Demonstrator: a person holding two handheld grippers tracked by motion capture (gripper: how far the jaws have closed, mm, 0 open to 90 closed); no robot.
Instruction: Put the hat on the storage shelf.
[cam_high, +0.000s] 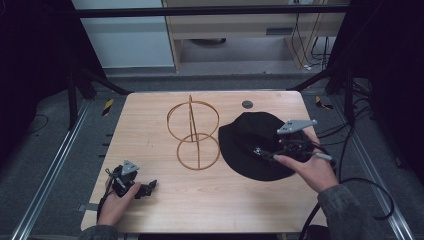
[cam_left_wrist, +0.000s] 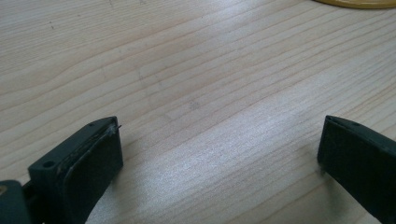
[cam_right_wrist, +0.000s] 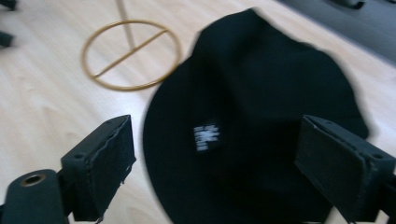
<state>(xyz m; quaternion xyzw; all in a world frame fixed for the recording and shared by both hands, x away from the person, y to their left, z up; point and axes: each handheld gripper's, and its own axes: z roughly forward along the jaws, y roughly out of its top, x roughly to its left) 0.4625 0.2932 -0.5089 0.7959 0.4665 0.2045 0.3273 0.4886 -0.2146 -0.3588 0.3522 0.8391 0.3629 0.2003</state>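
- Your left gripper (cam_high: 146, 188) lay low at the table's (cam_high: 210, 200) near-left corner, jaws spread wide and holding nothing; its own view showed just bare wood grain between the pads (cam_left_wrist: 88, 163) and a sliver of gold rim at the top edge.
- Your right gripper (cam_right_wrist: 215, 163) hovered over the black hat (cam_right_wrist: 261, 93), jaws parted wide, nothing grasped.
- That close view showed a small white label (cam_right_wrist: 207, 136) on the hat, which the high view did not resolve.
- From above, the hat (cam_high: 250, 142) lay flat right of centre, its near-right brim close to the table edge.
- Just left of it stood the gold wire stand (cam_high: 194, 135); its base ring almost met the brim.
- Open wood ran along the front and left.
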